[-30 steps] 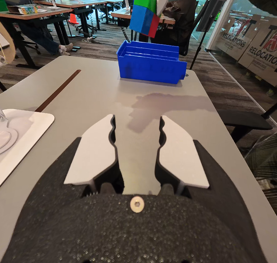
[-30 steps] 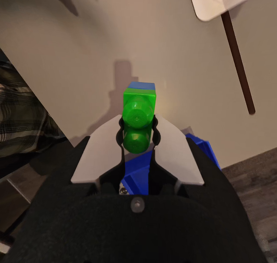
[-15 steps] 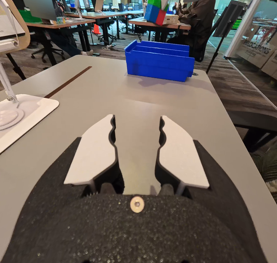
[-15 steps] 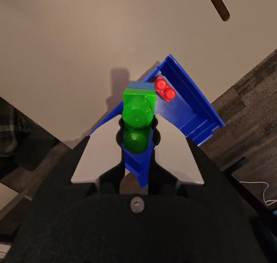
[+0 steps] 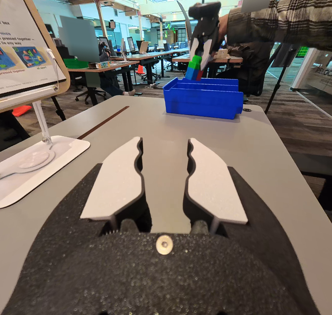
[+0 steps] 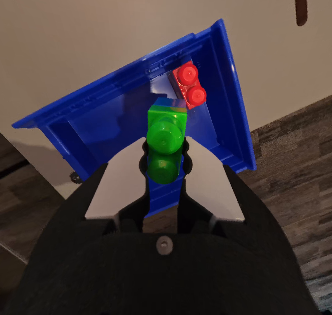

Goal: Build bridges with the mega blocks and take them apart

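My right gripper (image 6: 165, 144) is shut on a green block (image 6: 166, 127) that tops a small stack with a blue and a red block under it. The stack (image 5: 194, 69) hangs tilted, its bottom dipping into the blue bin (image 5: 203, 98) at the table's far end. In the right wrist view the bin (image 6: 107, 98) lies straight below, with a loose red two-stud block (image 6: 190, 85) in its corner. My left gripper (image 5: 164, 141) is open and empty, low over the grey table (image 5: 242, 153), well short of the bin.
A white stand base (image 5: 36, 162) with a tilted instruction board (image 5: 27, 42) stands at the left. A dark slot (image 5: 104, 123) runs along the table. A person's plaid sleeve (image 5: 287, 19) holds the right gripper. The table edge and floor lie right of the bin.
The right gripper has carried the block stack from above the table to over the bin and lowered it into the bin's mouth. The left gripper has tilted up a little and stayed open.
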`<action>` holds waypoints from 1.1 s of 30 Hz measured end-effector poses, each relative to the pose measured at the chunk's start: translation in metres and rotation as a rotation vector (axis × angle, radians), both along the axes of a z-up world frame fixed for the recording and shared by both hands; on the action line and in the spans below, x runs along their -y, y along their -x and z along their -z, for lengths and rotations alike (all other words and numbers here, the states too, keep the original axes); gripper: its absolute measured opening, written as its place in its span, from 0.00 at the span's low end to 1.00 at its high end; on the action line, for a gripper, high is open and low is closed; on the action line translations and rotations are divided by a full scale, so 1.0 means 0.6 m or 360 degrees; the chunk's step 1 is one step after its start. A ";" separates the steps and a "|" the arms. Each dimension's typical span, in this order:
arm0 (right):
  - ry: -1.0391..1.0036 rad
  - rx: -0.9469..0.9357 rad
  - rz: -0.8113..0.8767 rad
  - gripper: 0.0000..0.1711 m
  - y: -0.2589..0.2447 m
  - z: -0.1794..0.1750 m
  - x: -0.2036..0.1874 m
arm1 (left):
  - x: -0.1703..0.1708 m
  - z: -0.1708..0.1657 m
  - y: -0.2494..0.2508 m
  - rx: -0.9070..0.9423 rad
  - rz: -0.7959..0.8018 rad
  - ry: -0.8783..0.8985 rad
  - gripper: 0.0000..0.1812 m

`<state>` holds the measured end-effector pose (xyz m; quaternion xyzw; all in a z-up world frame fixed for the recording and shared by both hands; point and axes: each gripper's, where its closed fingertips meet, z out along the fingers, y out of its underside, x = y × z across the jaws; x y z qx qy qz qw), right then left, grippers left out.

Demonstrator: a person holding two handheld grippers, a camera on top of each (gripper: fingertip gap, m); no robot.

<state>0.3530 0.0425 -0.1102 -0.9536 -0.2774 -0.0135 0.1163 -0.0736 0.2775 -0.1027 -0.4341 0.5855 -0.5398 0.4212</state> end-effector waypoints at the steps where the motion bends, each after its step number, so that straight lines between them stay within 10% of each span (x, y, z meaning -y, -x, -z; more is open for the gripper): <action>1: 0.0017 0.0004 -0.0037 0.21 0.002 0.009 -0.002 | 0.001 -0.002 -0.002 0.0013 -0.0008 0.0003 0.26; 33: 0.0397 -0.0015 -0.0558 0.21 0.039 0.165 -0.032 | 0.025 0.034 -0.042 -0.0072 -0.0020 -0.0065 0.24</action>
